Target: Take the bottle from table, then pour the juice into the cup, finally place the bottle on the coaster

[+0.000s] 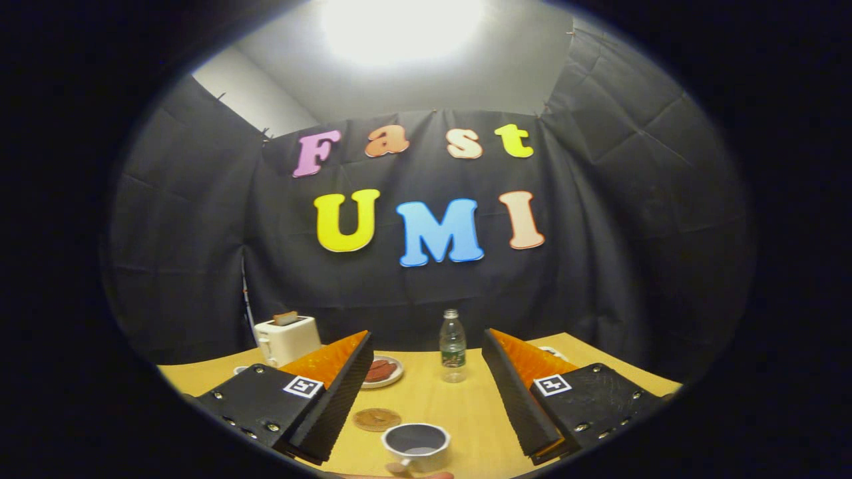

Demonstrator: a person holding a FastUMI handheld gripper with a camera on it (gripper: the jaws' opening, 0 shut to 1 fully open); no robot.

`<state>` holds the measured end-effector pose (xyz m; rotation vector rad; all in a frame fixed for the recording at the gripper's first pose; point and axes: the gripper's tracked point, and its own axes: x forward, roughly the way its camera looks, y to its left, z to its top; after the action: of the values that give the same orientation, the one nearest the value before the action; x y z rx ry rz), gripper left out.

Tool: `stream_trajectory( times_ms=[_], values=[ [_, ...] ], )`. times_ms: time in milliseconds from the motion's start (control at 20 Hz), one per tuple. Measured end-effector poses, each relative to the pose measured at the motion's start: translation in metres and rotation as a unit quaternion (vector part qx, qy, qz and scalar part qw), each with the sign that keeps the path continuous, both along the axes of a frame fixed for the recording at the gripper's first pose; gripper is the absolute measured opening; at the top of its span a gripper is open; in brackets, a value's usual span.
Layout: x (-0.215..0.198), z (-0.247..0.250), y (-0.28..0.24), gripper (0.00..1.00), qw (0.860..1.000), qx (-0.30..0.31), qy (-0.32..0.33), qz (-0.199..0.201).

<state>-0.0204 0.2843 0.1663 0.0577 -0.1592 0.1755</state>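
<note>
Gripper (426, 399) held above table (466, 412), jaws spread wide, nothing clamped. Bottle (452, 346) located beyond fingertips, within gap line, nearer right finger; long axis upright. Cup (416, 446) noted between jaws, close in; coaster (377, 419) just beside left finger. Straight advance judged required.

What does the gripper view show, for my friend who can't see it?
The open tongs point at a clear bottle standing beyond them on a wooden table. Nearer, between the fingers, sit a white cup and a round coaster; a toaster and a plate stand farther left.
</note>
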Motion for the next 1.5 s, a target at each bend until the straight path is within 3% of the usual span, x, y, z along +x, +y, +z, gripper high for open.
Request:
stream_trajectory(
  times_ms=[400,550,1300,1350,1500],
  values=[
    [-0.019,-0.059,0.142,0.99,0.993,-0.008,0.042,0.111],
    [-0.013,-0.083,0.170,0.99,0.989,0.001,0.064,0.136],
    [0.038,-0.176,0.204,0.93,0.981,-0.043,0.141,0.124],
    [0.036,-0.172,0.204,0.79,0.983,-0.046,0.132,0.121],
    [0.042,-0.172,0.199,0.77,0.985,-0.044,0.127,0.107]
  ],
)
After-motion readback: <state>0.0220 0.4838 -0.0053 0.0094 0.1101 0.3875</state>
